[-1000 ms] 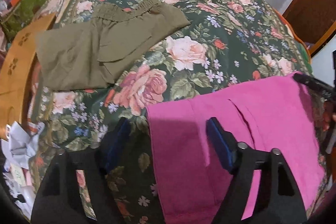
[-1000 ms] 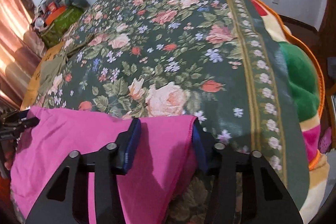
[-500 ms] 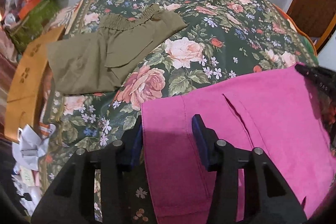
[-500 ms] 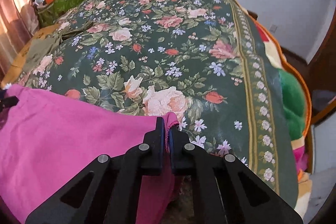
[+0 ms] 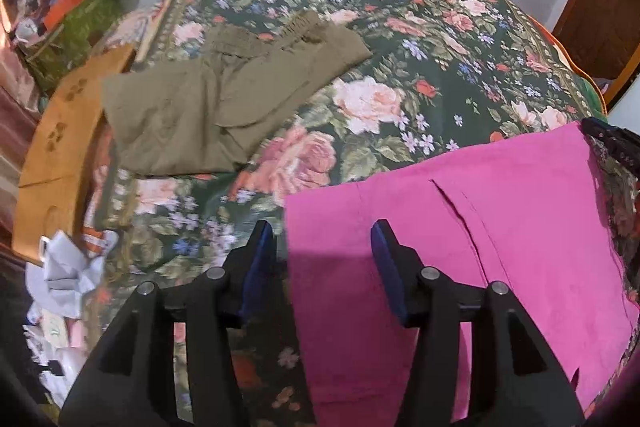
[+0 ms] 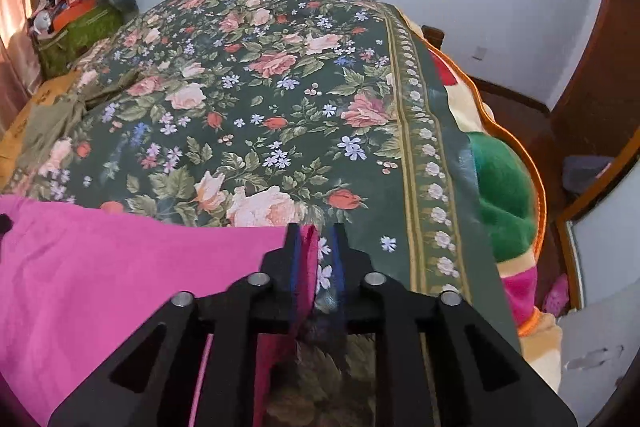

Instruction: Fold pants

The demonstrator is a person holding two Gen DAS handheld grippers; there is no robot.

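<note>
- The left gripper (image 5: 322,247) stands wide apart, its jaws straddling the near left edge of the pink pants (image 5: 460,235); one blue pad sits over the floral bedspread (image 5: 400,27), the other over the pink cloth. Nothing is pinched yet, and it looks placed to close on that edge.
- The right gripper (image 6: 316,251) has its jaws only slightly apart, with a fold of the pink pants' far right corner lying against the left pad and a thin gap showing beside the other. I judge it a loose hold at best, not a firm clamp.
- The pink pants (image 6: 100,267) lie spread flat across the near part of the bed, between the two tools. That suits a fold in which both ends get lifted together.
- Further off to the left lie olive pants (image 5: 224,99), already folded, well apart from the pink pair and out of the working space.
- Beyond the bed's left edge there is a wooden board (image 5: 60,131) and some crumpled paper (image 5: 64,275) lower down.
- On the right side of the bed a green plush blanket (image 6: 504,195) shows from under the bedspread.
</note>
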